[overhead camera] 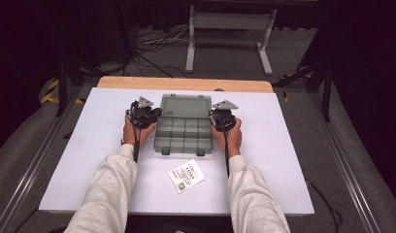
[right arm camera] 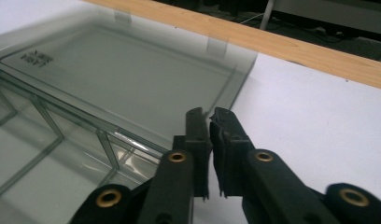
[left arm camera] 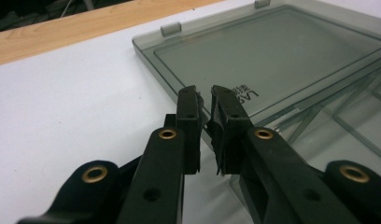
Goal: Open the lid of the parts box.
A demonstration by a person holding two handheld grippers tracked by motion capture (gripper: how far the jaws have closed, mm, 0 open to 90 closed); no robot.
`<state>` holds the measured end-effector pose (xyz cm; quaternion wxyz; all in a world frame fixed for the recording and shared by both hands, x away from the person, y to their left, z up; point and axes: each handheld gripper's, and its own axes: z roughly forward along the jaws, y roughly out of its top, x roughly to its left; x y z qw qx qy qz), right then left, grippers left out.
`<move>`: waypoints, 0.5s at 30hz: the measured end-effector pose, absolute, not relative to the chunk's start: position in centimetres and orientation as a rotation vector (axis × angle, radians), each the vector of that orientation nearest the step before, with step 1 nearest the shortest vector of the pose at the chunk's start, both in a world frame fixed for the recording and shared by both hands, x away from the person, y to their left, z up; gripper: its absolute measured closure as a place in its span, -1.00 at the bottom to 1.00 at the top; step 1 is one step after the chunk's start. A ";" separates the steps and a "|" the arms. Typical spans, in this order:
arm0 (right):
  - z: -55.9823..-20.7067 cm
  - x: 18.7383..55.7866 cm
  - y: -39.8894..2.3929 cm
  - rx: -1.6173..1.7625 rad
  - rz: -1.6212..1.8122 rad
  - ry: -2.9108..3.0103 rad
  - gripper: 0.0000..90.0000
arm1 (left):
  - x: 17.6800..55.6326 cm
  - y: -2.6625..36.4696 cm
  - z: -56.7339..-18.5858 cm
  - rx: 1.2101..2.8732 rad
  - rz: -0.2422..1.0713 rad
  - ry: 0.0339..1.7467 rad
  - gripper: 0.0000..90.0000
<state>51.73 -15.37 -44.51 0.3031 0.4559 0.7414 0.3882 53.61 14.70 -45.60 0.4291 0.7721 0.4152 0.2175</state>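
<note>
Smoky plastic organizer box [overhead camera: 182, 130] lid open | hand-held grippers [overhead camera: 146, 115] [overhead camera: 222, 118] closed, flanking

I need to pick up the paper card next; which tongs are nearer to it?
Right, slightly. The right tongs sit at the organizer box's right edge, the left tongs at its left edge; the card lies nearer the person, a little right of centre.

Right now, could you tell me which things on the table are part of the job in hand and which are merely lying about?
In the job:
- compartment box, open, grey and see-through
- its lid, laid back flat
- left gripper, shut on the lid's side edge
- right gripper, shut on the opposite edge

Lying about:
- printed card, near the person's edge of the table
</note>
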 end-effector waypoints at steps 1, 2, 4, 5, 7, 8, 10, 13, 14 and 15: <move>-44.6 51.8 -15.4 1.213 1.019 1.975 0.90 | 53.6 14.7 -45.6 1.934 0.547 1.031 0.82; -44.6 51.8 -15.6 1.222 1.032 1.976 0.90 | 53.6 14.7 -45.6 1.930 0.541 1.036 0.82; -44.6 51.8 -15.5 1.224 1.033 1.976 0.90 | 53.6 14.7 -45.6 1.928 0.538 1.038 0.83; -44.6 51.8 -15.5 1.224 1.033 1.976 0.90 | 53.6 14.7 -45.6 1.928 0.538 1.038 0.83; -44.6 51.8 -15.5 1.222 1.030 1.977 0.90 | 53.6 14.7 -45.6 1.931 0.542 1.036 0.83; -44.6 51.8 -15.6 1.221 1.034 1.980 0.90 | 53.6 14.7 -45.6 1.930 0.541 1.034 0.83; -44.6 51.8 -15.6 1.222 1.035 1.980 0.90 | 53.6 14.7 -45.6 1.934 0.540 1.031 0.84; -44.6 51.8 -15.5 1.214 1.027 1.983 0.90 | 53.6 14.7 -45.5 1.948 0.545 1.029 0.84; -44.6 51.8 -15.5 1.214 1.027 1.983 0.90 | 53.6 14.7 -45.5 1.948 0.545 1.029 0.84; -44.5 51.8 -15.5 1.214 1.026 1.986 0.90 | 53.6 14.7 -45.5 1.955 0.549 1.024 0.84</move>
